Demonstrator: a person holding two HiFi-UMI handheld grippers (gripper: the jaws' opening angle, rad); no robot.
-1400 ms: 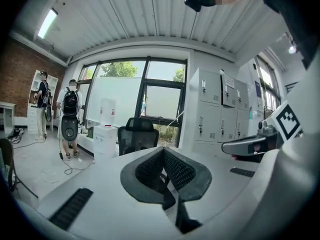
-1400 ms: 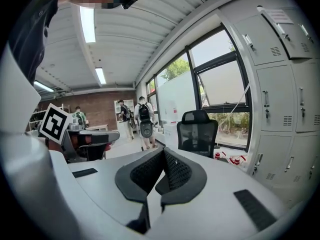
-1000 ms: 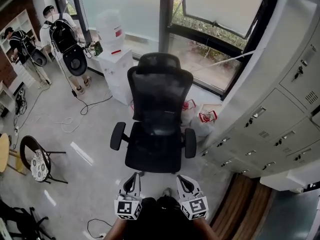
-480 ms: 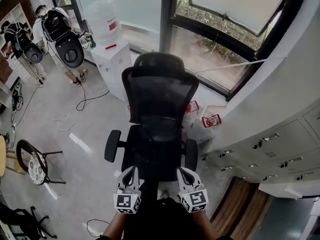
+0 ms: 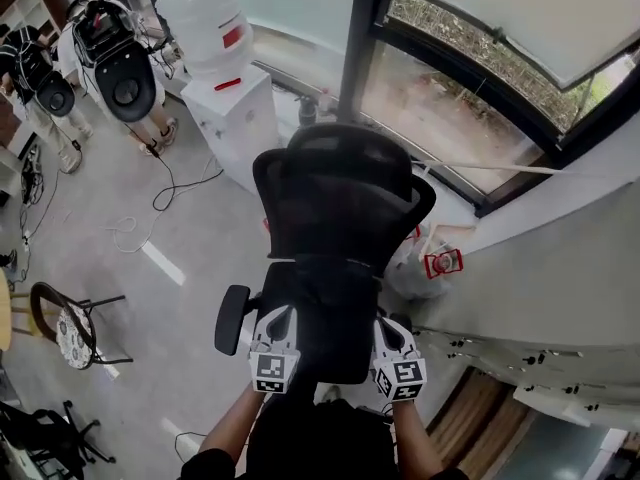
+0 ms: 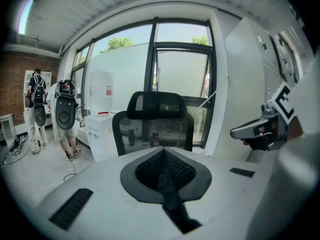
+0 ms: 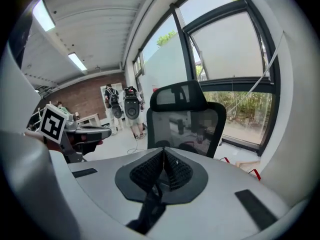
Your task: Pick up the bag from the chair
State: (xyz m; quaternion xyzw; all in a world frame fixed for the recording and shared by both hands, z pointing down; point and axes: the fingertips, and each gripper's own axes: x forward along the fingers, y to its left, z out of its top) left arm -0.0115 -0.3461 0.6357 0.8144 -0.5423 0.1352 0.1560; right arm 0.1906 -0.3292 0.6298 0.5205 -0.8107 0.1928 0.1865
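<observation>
Where the room ends behind the black office chair (image 5: 335,218), a big window (image 5: 470,98) fills the wall, and a white locker bank (image 5: 560,298) runs along the right of the chair. Left of the chair stands a white cabinet (image 5: 235,118) with a water bottle (image 5: 205,13) on top. Further left are two people (image 5: 120,63) and loose cable (image 5: 150,203) on the floor. White bags (image 5: 425,263) with red print lie on the floor just right of the chair, near the window's foot. I cannot tell whether any bag lies on the dark seat. Only the head view shows the seat from above and those bags whole. At the seat's near edge, the left tongs (image 5: 274,318) and right tongs (image 5: 390,330) are each closed with nothing between them, as their own views show. Each gripper view also catches the other tongs beside the chair's mesh back.
</observation>
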